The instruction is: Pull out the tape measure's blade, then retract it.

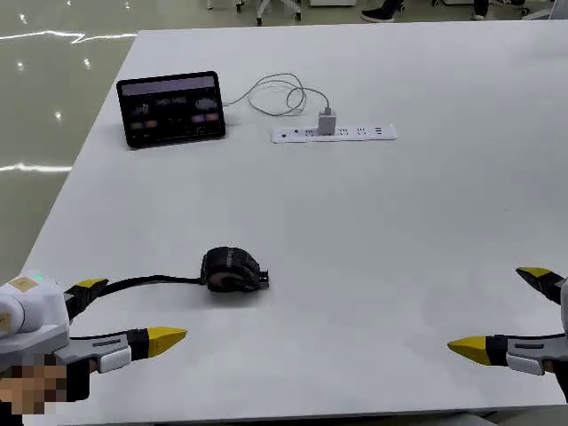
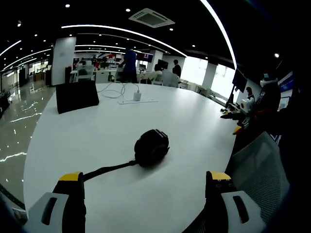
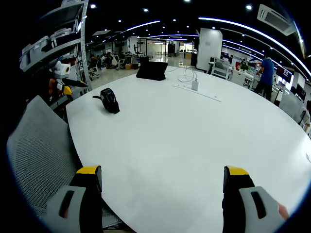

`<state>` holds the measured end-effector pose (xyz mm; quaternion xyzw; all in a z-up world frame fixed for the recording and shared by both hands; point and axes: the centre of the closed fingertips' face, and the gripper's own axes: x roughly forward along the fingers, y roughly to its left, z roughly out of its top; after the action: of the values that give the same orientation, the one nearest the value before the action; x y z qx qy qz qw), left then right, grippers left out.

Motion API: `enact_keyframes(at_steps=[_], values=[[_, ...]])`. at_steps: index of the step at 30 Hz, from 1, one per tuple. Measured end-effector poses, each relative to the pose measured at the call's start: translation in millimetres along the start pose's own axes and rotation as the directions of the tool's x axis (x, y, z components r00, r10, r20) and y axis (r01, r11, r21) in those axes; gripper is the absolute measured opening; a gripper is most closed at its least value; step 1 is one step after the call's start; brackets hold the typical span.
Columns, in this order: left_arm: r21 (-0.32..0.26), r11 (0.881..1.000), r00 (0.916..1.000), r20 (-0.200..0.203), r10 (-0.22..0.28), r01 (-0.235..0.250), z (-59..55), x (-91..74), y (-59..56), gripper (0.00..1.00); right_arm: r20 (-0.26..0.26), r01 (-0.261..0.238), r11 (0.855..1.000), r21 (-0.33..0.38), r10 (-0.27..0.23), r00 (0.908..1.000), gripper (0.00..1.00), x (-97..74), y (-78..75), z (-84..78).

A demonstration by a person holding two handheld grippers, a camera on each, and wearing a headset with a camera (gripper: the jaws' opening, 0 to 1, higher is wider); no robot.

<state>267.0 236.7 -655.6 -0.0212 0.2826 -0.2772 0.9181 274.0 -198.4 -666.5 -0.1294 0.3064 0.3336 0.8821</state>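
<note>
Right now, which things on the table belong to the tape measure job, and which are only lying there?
For the job:
tape measure
its strap
left gripper, open
right gripper, open

Lying about:
tablet
power strip
charger
cable

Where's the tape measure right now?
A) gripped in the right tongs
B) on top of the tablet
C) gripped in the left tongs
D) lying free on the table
D: the tape measure lies on the table, its strap trailing toward the open left tongs, which grip nothing.
</note>
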Motion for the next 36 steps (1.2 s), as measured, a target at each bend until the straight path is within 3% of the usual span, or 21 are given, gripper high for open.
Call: enact_keyframes(at_steps=[6,11,21,29,36], values=[[-0.004,1.000,1.0000,0.003,-0.001,0.001,0.6,0.6,1.8,1.00,-0.016,-0.002,1.000,0.019,0.002,0.9999,1.00,1.6,-2.4,-5.0],[0.002,1.000,0.9999,0.011,-0.011,0.011,10.6,4.2,5.2,1.00,-0.018,-0.007,1.000,0.016,0.008,0.9998,1.00,1.9,-3.1,-4.2],[0.095,0.992,0.9966,-0.020,-0.080,0.081,30.6,28.0,-0.7,1.00,-0.013,-0.041,0.999,-0.027,0.040,0.9991,1.00,8.2,-0.2,-0.2],[0.196,0.968,0.9857,-0.093,-0.140,0.156,39.8,47.1,-6.8,1.00,-0.005,-0.049,0.998,-0.036,0.049,0.9988,1.00,13.3,-2.5,9.2],[0.303,0.926,0.9671,-0.187,-0.173,0.224,37.0,61.2,-11.1,1.00,0.007,-0.059,0.997,-0.054,0.060,0.9982,1.00,19.3,-2.6,18.0]])
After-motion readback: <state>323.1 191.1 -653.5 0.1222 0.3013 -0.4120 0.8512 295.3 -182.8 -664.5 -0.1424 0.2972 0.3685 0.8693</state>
